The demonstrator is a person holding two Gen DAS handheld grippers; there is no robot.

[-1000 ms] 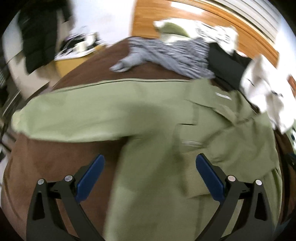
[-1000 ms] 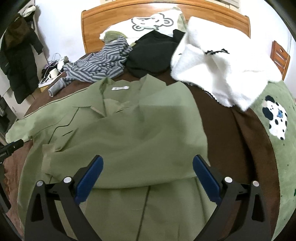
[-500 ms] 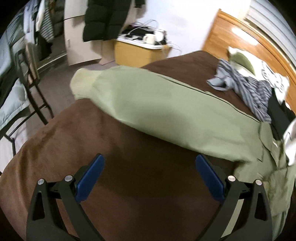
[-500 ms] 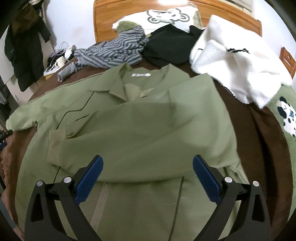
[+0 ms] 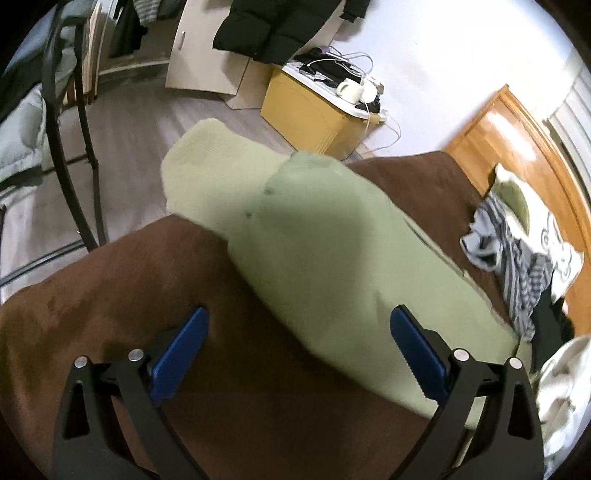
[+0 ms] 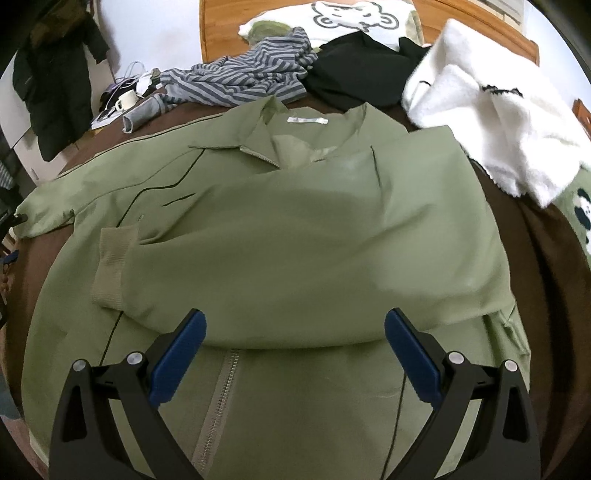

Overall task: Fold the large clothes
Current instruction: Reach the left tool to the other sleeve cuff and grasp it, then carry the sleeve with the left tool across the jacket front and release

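A large olive-green jacket lies front-up on the brown bed cover. One sleeve is folded across its chest, its ribbed cuff at the left. The other sleeve stretches out to the bed's left edge, its cuff hanging past the edge. My left gripper is open and empty, just short of this sleeve. My right gripper is open and empty above the jacket's lower front, near the zip.
A striped grey garment, a black garment and a white fleece are piled at the wooden headboard. A yellow bedside box with a mug, a dark coat and a metal rack stand left of the bed.
My left gripper has swung left from the jacket's body out to the stretched sleeve and its cuff. My right gripper has moved closer over the jacket. Both stay open.
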